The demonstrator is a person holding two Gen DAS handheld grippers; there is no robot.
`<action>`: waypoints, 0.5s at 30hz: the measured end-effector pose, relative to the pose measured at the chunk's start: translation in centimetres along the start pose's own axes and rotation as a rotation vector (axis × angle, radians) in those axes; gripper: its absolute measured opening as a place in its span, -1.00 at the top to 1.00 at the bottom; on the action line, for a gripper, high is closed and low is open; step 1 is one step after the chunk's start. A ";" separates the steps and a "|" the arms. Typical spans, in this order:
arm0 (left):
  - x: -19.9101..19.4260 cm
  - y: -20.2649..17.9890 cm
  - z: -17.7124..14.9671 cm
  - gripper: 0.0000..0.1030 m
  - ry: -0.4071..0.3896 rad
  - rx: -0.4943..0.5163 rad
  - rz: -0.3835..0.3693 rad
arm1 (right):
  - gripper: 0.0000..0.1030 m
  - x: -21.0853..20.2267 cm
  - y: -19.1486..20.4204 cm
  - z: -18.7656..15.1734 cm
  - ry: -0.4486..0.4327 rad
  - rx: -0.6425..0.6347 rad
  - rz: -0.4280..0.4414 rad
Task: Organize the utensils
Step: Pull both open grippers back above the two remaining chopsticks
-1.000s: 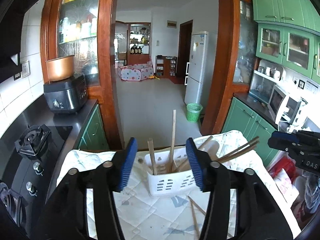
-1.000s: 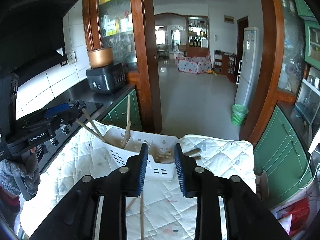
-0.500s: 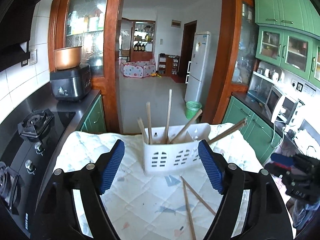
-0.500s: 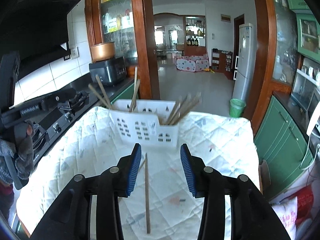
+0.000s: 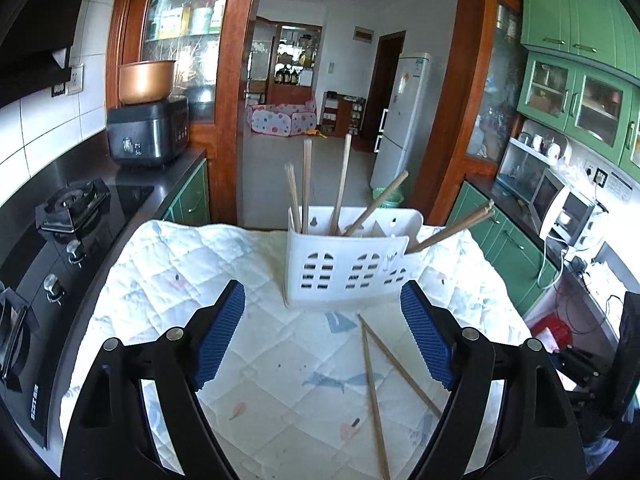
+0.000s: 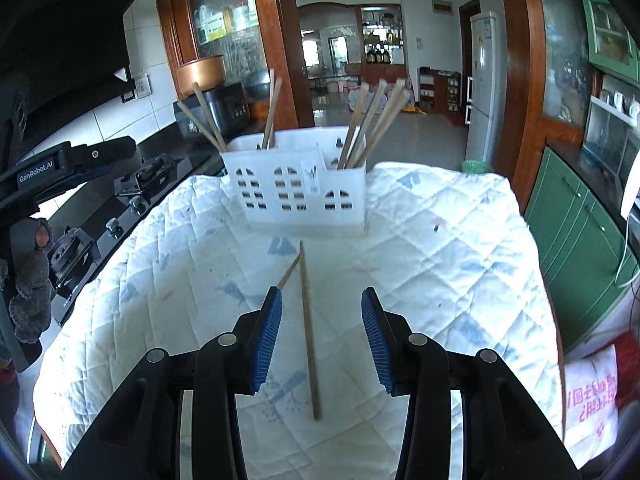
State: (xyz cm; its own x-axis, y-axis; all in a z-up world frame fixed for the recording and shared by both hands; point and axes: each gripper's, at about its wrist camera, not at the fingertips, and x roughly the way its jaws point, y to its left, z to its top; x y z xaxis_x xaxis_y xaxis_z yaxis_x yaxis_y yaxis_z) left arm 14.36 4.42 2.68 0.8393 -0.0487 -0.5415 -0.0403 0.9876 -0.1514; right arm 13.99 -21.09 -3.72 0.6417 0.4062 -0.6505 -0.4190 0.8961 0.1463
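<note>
Nearest, right gripper (image 6: 321, 336) over the quilted white cloth (image 6: 440, 264), jaws parted and just been opening, nothing gripped; one loose chopstick (image 6: 308, 328) lying on the cloth between the pads, a second chopstick (image 6: 289, 271) angled off just left of it

Left gripper (image 5: 323, 336) spread wide, jaws lately opening, empty, above the same cloth, the two chopsticks crossing near the right pad

Farther on, white slotted utensil holder (image 5: 348, 268) upright on the cloth, wooden chopsticks (image 5: 340, 184) standing and leaning in its compartments

Far left, gas hob (image 5: 72, 208) and black rice cooker (image 5: 148, 132); far right, green cabinets (image 5: 576, 92)
</note>
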 end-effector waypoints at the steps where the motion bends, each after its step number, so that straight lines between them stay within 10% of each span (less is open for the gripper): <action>1: 0.1 0.0 -0.3 -0.56 0.004 0.000 0.004 | 0.21 0.2 0.0 -0.3 0.006 0.006 0.004; 15: 1.6 0.6 -3.9 -0.59 0.082 -0.035 0.006 | 0.21 2.6 0.1 -3.8 0.076 0.053 0.010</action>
State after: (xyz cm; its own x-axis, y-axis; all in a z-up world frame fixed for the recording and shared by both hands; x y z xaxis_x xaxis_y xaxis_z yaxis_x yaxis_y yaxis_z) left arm 13.52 4.40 -1.49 0.7921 -0.0564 -0.6077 -0.0653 0.9822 -0.1763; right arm 13.18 -20.60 -8.18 0.5861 0.4021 -0.7034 -0.3892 0.9012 0.1908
